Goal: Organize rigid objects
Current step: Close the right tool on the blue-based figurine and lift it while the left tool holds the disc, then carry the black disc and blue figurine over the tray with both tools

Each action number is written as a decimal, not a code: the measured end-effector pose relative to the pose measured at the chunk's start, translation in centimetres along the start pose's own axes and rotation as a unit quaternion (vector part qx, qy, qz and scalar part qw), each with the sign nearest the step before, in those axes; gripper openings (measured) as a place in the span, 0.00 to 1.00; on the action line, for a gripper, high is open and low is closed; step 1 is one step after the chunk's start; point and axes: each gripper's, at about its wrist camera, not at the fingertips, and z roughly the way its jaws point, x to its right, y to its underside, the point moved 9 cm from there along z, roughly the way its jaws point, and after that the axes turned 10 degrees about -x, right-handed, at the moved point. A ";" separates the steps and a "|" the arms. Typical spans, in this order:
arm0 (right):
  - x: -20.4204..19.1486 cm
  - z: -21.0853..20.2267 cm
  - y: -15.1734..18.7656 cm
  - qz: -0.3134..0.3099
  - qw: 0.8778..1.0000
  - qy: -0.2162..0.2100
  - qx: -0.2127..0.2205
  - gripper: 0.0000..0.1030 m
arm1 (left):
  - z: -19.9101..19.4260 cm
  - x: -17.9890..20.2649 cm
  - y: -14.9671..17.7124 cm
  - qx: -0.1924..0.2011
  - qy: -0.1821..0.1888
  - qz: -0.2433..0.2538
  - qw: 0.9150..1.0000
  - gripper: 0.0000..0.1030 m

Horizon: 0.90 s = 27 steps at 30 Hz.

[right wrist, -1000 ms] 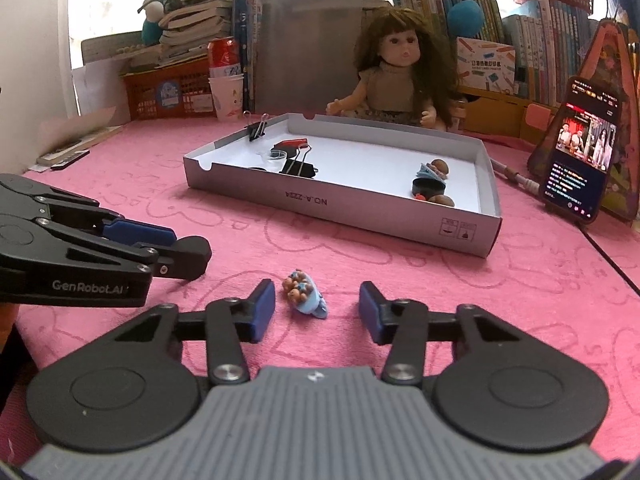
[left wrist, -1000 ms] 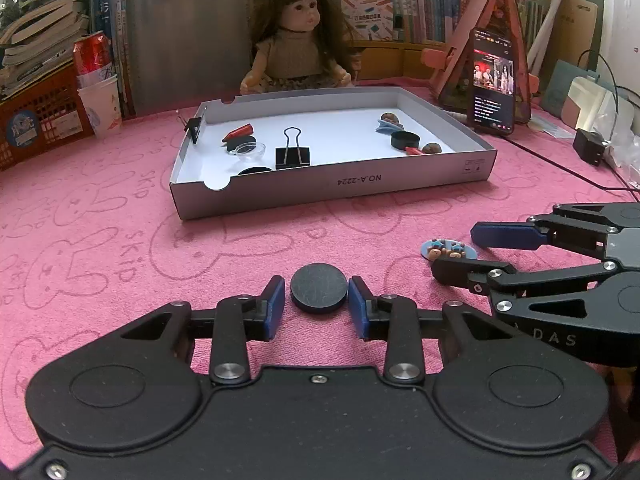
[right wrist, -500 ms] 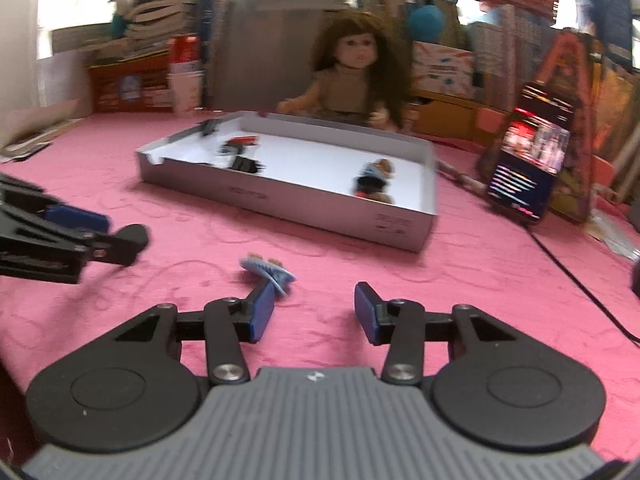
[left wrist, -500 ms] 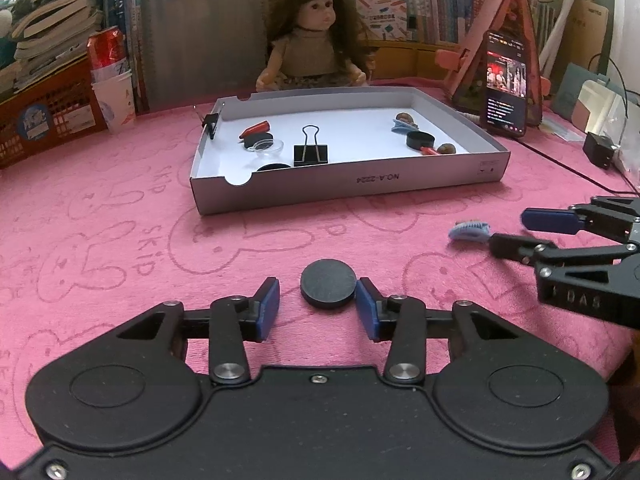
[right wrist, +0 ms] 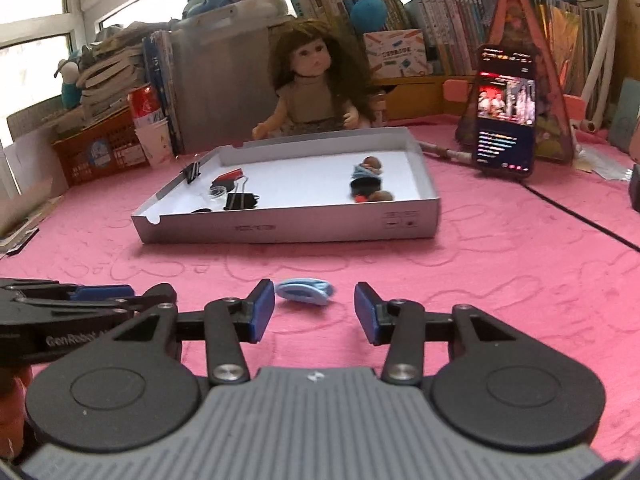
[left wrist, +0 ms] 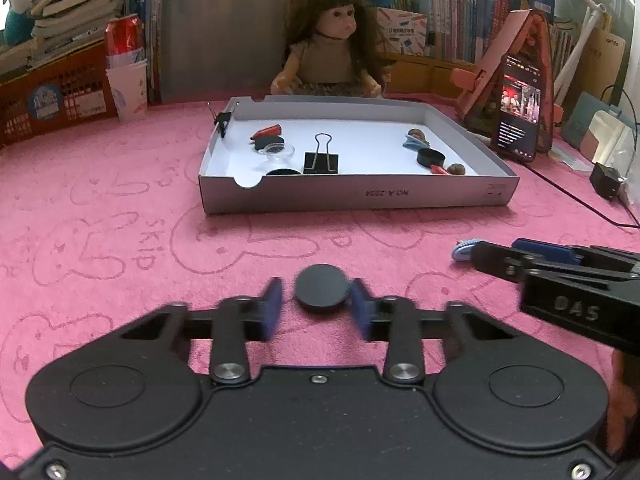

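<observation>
A black round disc (left wrist: pixel 321 287) lies on the pink cloth between the open blue-padded fingers of my left gripper (left wrist: pixel 317 307); the pads stand on either side of it, apart from it. A small blue trinket (right wrist: pixel 306 291) lies on the cloth between the open fingers of my right gripper (right wrist: pixel 315 313), nearer the left finger; it also shows in the left wrist view (left wrist: pixel 464 247). The grey cardboard tray (left wrist: pixel 352 196) stands beyond, holding a black binder clip (left wrist: pixel 321 159), a red piece (left wrist: pixel 266 132), a black cap (left wrist: pixel 430 157) and other small items.
A doll (left wrist: pixel 336 44) sits behind the tray. A phone on a stand (left wrist: pixel 519 108) is at the right, with a cable (left wrist: pixel 576 204) across the cloth. A can (left wrist: pixel 124 36), paper cups (left wrist: pixel 127 88) and an orange crate (left wrist: pixel 52 96) stand at the back left.
Both grippers have lifted and tilted a little, so the tray sits farther up the views. The blue trinket has tipped over from bead side up to its blue side. Both grippers stay open.
</observation>
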 end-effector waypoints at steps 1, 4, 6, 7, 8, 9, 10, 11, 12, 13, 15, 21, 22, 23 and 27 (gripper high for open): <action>-0.2 0.2 0.0 0.002 1.000 0.004 0.000 0.59 | -0.1 -0.1 0.0 0.003 -0.004 -0.001 1.000 0.27; -0.6 1.0 -0.1 0.012 1.000 0.015 -0.002 0.59 | -0.5 -0.3 -0.3 0.014 -0.012 0.000 1.000 0.27; -0.8 1.4 -0.1 0.010 0.999 0.030 0.001 0.59 | -0.7 -0.6 -0.5 0.019 -0.018 -0.001 1.000 0.27; -0.9 1.6 -0.1 0.007 0.999 0.037 0.002 0.59 | -0.7 -0.7 -0.5 0.020 -0.019 -0.002 1.000 0.27; -1.0 1.7 -0.1 0.005 0.999 0.040 0.002 0.59 | -0.7 -0.9 -0.6 0.020 -0.020 -0.004 1.000 0.27; -1.0 1.9 0.0 0.004 0.999 0.043 0.000 0.54 | -0.7 -1.0 -0.6 0.019 -0.021 -0.006 1.000 0.27; -1.1 2.1 0.0 0.002 0.999 0.045 -0.001 0.46 | -0.6 -1.1 -0.6 0.018 -0.022 -0.008 1.000 0.27; -1.2 2.1 0.0 -0.004 0.999 0.048 0.001 0.42 | -0.5 -1.2 -0.6 0.016 -0.021 -0.011 1.000 0.27; -1.2 2.1 0.0 -0.010 0.999 0.051 0.002 0.42 | -0.4 -1.3 -0.5 0.014 -0.021 -0.014 1.000 0.27; -1.3 2.1 0.1 -0.014 0.999 0.050 0.002 0.42 | -0.4 -1.4 -0.5 0.013 -0.020 -0.016 1.000 0.27; -1.4 2.1 0.2 -0.019 0.999 0.048 0.002 0.42 | -0.2 -1.3 -0.4 0.009 -0.019 -0.018 1.000 0.27; -1.3 1.8 0.2 -0.026 0.999 0.040 0.002 0.42 | -0.1 -1.3 -0.6 0.012 -0.023 -0.020 0.999 0.27; -1.4 1.8 0.2 -0.027 0.999 0.040 0.002 0.42 | -0.1 -1.3 -0.7 0.012 -0.023 -0.021 0.999 0.27; -1.4 1.7 0.2 -0.028 0.999 0.040 0.003 0.42 | -0.1 -1.3 -0.9 0.013 -0.024 -0.022 0.999 0.27; -1.5 1.4 -0.2 -0.033 0.999 0.038 0.006 0.42 | -0.2 -1.2 -1.5 0.015 -0.025 -0.025 0.999 0.27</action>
